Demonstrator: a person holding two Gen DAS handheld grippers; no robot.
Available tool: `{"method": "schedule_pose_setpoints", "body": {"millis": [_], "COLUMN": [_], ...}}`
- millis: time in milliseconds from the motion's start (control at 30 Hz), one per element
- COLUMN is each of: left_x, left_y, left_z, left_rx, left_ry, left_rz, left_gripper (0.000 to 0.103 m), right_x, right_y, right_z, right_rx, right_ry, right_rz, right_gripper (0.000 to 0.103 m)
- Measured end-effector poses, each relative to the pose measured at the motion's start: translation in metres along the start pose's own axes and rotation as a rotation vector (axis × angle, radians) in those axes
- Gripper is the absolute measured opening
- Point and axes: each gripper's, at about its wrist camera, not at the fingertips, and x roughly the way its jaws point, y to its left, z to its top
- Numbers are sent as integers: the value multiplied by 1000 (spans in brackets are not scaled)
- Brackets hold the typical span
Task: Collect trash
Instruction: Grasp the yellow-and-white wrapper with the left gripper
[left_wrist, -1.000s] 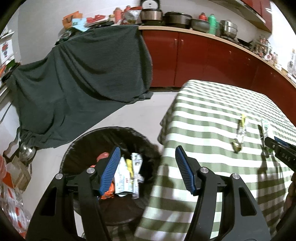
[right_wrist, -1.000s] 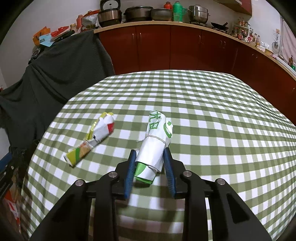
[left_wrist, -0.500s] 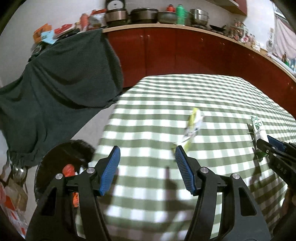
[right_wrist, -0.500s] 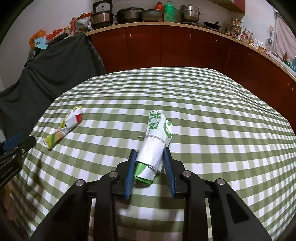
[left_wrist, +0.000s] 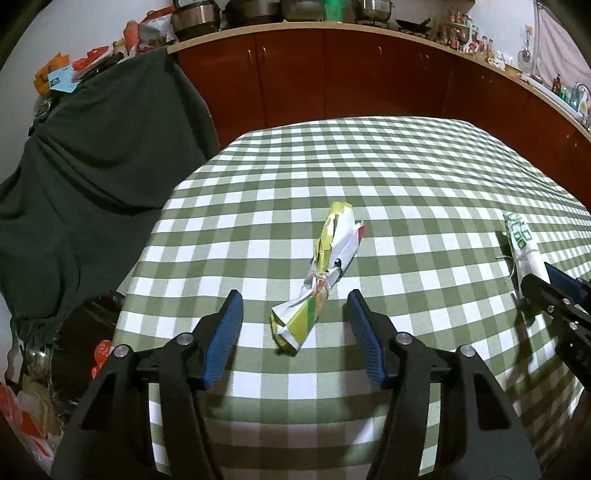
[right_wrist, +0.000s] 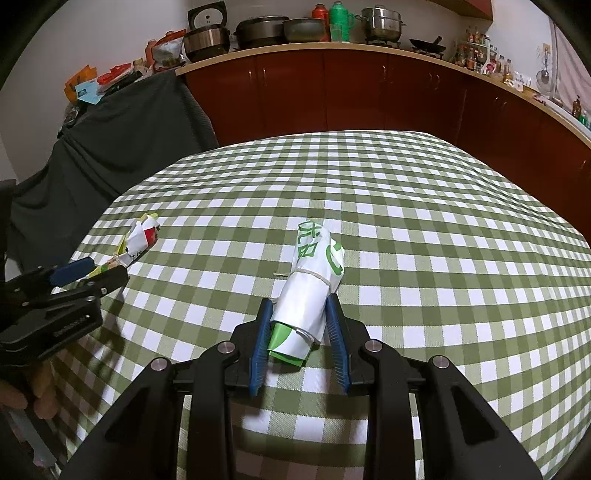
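In the left wrist view, a black bin (left_wrist: 86, 325) shows at the lower left edge, beside the green-and-white checked tablecloth (left_wrist: 388, 177). At centre lies a yellow, white and green wrapper bundle (left_wrist: 321, 273) tied with string; its print is too crumpled to read. The left gripper (left_wrist: 293, 328) has just been closing, yet its blue pads still stand apart on either side of the bundle's near end without touching it. At the right edge a white bundle with green characters (left_wrist: 522, 245) sits in the other tool's grip.

In the right wrist view, the left gripper (right_wrist: 94, 271) appears at the left edge, its tips at the yellow bundle (right_wrist: 138, 242). At centre the right gripper (right_wrist: 299, 334) is clamped on the white roll (right_wrist: 314, 291), blue pads pressed against both sides of its near end. The roll carries large green characters and a round green logo, only partly legible, and is tied with string. It rests on the cloth.
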Motion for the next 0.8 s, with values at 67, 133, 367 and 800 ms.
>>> {"method": "schedule_pose_setpoints", "body": {"millis": [67, 133, 367, 800], "left_x": [0, 0, -3, -7], "left_y": [-1, -4, -14, -18], "left_z": [-1, -1, -2, -7], "left_rx": [3, 16, 51, 57], "left_ry": [-5, -8, -20, -27], "left_rz": [-3, -6, -18, -22], "left_gripper": [50, 44, 25, 24], "right_x": [0, 0, -1, -2], "right_y": [-1, -1, 0, -1], "right_z": [0, 0, -1, -4], "right_rx": [-1, 1, 1, 5], "right_ry": [-2, -3, -8, -17], "right_rz": [2, 5, 0, -2], "right_gripper": [31, 31, 31, 31]}}
